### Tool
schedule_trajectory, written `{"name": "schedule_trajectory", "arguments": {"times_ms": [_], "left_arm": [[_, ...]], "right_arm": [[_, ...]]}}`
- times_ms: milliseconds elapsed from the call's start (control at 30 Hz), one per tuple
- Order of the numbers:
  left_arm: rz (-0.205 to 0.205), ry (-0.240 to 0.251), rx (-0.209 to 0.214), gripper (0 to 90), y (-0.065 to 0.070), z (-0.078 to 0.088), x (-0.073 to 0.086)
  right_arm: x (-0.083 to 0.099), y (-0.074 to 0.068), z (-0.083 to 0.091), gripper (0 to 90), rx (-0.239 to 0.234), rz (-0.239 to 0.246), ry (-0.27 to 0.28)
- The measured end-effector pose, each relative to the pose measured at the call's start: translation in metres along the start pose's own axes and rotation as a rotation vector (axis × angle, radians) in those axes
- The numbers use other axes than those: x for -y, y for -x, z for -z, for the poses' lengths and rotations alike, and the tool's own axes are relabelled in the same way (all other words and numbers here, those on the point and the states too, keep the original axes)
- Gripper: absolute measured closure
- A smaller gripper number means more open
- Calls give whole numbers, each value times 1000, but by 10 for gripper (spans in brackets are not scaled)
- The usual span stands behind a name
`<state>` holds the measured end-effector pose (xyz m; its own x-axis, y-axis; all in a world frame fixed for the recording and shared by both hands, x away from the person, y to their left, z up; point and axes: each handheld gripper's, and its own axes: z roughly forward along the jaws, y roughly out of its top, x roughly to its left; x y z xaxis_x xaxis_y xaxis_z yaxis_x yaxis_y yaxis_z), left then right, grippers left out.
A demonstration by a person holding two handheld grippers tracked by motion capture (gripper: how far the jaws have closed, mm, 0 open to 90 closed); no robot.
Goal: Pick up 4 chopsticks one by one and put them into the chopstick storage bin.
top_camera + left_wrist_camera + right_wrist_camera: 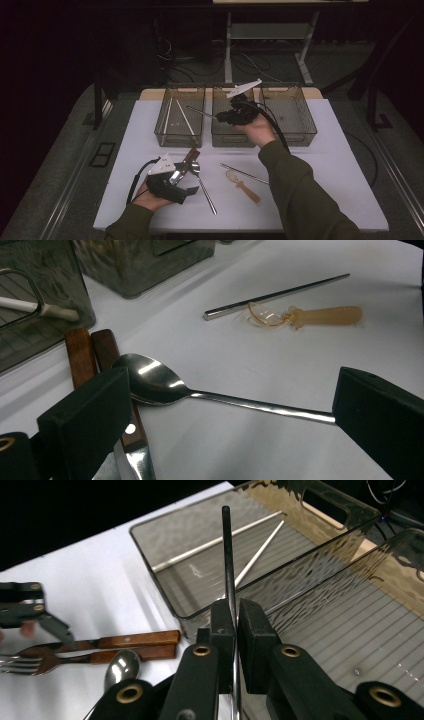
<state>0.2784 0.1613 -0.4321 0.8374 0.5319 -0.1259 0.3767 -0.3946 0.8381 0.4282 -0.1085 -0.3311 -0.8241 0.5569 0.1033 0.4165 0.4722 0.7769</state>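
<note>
Above the white table (pixel 325 165), a metal chopstick (pixel 227 560) is clamped in the right gripper (pixel 235 625), tip over the left bin (pixel 200 545); the left gripper (pixel 225 415) is held agape around a spoon (pixel 155 382).

Amber plastic spoon (pixel 243 184), wooden-handled cutlery (pixel 190 156)

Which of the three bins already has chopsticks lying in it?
The leftmost bin, with two pale chopsticks on its floor. The right gripper carries a dark metal chopstick toward it.

The chopstick's (pixel 227 555) lower end is hidden between the right claw's (pixel 235 615) jaws.
</note>
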Motion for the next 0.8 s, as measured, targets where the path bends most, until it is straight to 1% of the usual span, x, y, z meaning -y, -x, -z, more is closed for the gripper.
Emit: {"name": "schedule_trajectory", "arguments": {"times_ms": [267,333,433,500,633,700,800], "left_arm": [[-4,8,11,13,-1,0,-1],[-6,9,11,14,-1,0,-1],[-7,8,10,15,-1,0,-2],[-6,11,12,15,-2,0,-2],[-2,16,12,15,-1,0,-2],[0,19,11,15,-1,1,-2],[0,18,9,15,-1,1,-2]], "right_arm": [[-13,4,-26,855,25,-25,-17],[-18,5,-33,855,30,-38,-18],[-25,4,-42,855,43,-40,-21],[-30,3,-48,855,55,-40,-31],[-38,-1,-63,855,55,-43,-44],[-42,-2,-71,855,66,-43,-57],[-47,-2,-81,855,86,-56,-79]]}}
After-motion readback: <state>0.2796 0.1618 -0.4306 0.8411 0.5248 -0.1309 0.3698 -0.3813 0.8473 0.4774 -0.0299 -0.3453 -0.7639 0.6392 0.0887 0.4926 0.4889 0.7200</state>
